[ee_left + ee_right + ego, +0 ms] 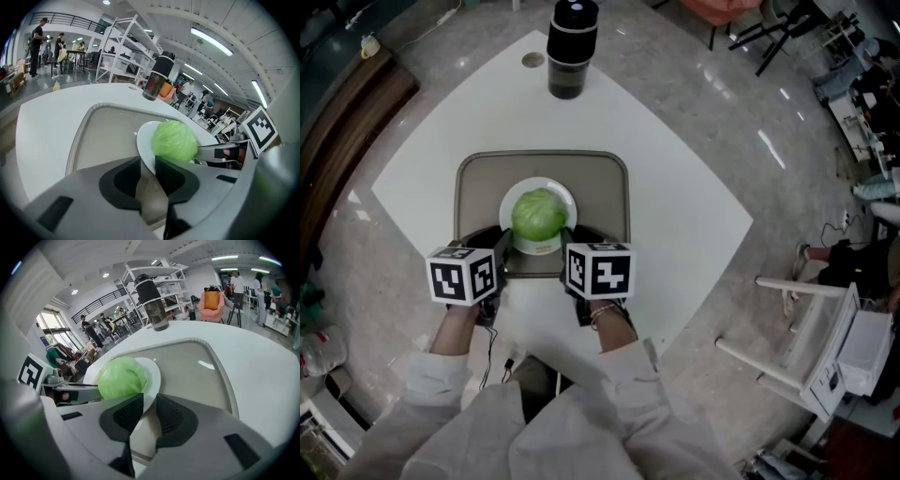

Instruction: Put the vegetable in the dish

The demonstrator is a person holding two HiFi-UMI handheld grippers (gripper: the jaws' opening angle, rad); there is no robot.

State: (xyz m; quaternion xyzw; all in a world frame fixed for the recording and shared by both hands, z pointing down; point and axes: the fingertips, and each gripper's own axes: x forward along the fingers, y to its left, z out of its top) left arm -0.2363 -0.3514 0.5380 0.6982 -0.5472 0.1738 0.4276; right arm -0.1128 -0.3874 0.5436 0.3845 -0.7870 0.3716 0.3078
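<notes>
A person is leaning over a white tabletop (675, 169), holding one tool in each hand, both angled down toward the near edge of a round white dish (565, 195). The dish is sitting on a flat, matte, beige-grey tray (609, 187) with rounded corners and a low raised border. A pale green cabbage (538, 214) is resting in the middle of the dish, so the task's main step looks done. The cabbage is ball-shaped, with tightly wrapped, glossy, faintly veined leaves. The left tongs (147, 164) are standing slightly spread around the dish's thin, smooth rim, which is lying against one ribbed black pad with a sliver of tray showing beside it. The right tongs (145, 404) are straddling the rim on the other side in the same way, and they look just as lightly parted, not clamping. Taking the dish from both sides probably keeps it level so the round vegetable is not rolling off. A tall, dark cylindrical bottle (572, 47) is standing upright at the far end of the tabletop, well apart from the tray.
</notes>
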